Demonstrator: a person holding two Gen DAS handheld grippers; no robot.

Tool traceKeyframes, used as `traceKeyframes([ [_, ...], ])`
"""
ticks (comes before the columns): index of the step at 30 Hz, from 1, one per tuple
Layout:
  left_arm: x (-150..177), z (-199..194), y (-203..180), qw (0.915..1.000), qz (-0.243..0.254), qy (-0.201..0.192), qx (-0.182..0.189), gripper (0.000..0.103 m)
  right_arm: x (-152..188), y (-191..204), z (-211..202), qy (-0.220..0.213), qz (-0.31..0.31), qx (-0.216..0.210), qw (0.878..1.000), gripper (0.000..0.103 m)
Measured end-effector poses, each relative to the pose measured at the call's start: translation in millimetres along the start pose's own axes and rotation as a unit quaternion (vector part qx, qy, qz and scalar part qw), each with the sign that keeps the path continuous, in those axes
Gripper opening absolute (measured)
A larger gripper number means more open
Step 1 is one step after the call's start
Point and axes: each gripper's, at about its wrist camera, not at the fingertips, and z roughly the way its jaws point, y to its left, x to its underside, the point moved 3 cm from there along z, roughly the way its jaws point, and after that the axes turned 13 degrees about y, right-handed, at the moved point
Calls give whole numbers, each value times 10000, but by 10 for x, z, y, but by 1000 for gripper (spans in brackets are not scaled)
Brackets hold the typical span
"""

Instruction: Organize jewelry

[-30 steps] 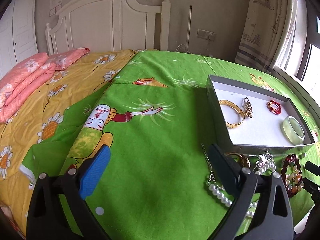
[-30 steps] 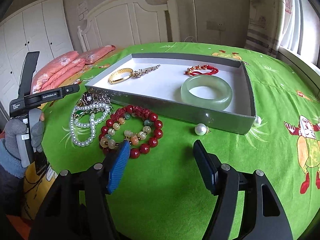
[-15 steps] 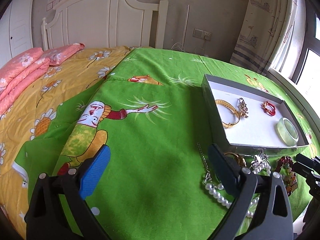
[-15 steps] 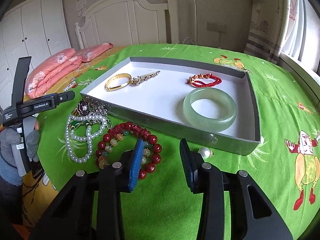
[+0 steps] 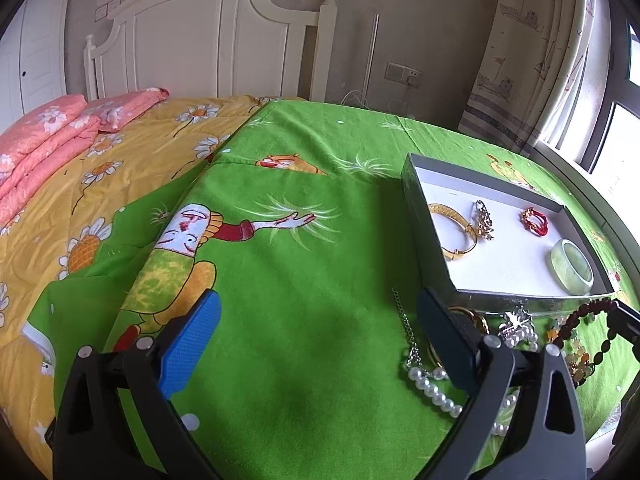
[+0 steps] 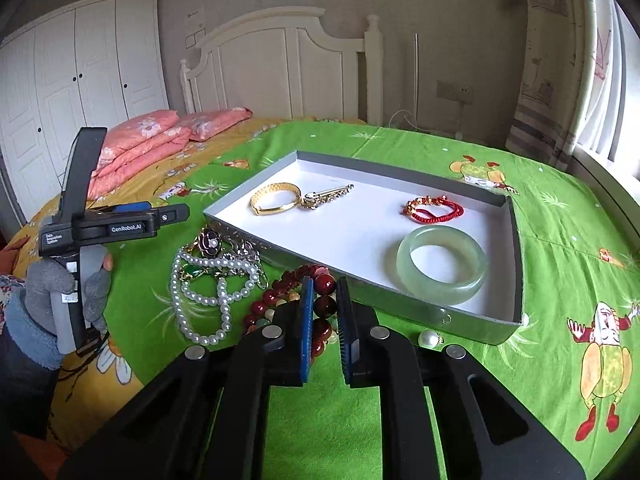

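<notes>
Two blue pads of the right gripper point(image 6: 324, 312) stand nearly together on the dark red beads of the bead bracelet point(image 6: 316, 300), which lies on the green cover just this side of the tray point(image 6: 516, 264). The grip looks to be on one side of the loop only, with a bead or two between the pads; whether they bear fully on the beads I cannot tell. A sound lift, I judge, calls for a firm squeeze first, then a slow straight rise, since round beads can roll out of flat pads and the loop will swing.

Left of the pads, close by, the pearl strand point(image 6: 208, 292) and a flower brooch point(image 6: 209, 242) lie tangled; watch that nothing drags along.

Ahead, past the near wall, the jade bangle point(image 6: 442, 266) sits just inside, so the free white floor to its left is the safer place to lower the beads.

Well to the left, the left gripper point(image 5: 318, 338) hangs wide open over bare cover, holding nothing.
</notes>
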Motion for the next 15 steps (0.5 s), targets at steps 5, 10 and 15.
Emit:
traceKeyframes([
  [5, 12, -29, -23, 9999, 43, -70, -88, 97, -27, -2, -299, -354, 39, -110, 9993, 13],
  [10, 37, -98, -160, 9982, 359, -244, -415, 97, -8, -93, -599, -698, 110, -40, 9975, 13],
  [15, 223, -435, -666, 9944, 846, -593, 219, 96, 97, -370, -681, -649, 370, 88, 9972, 13],
])
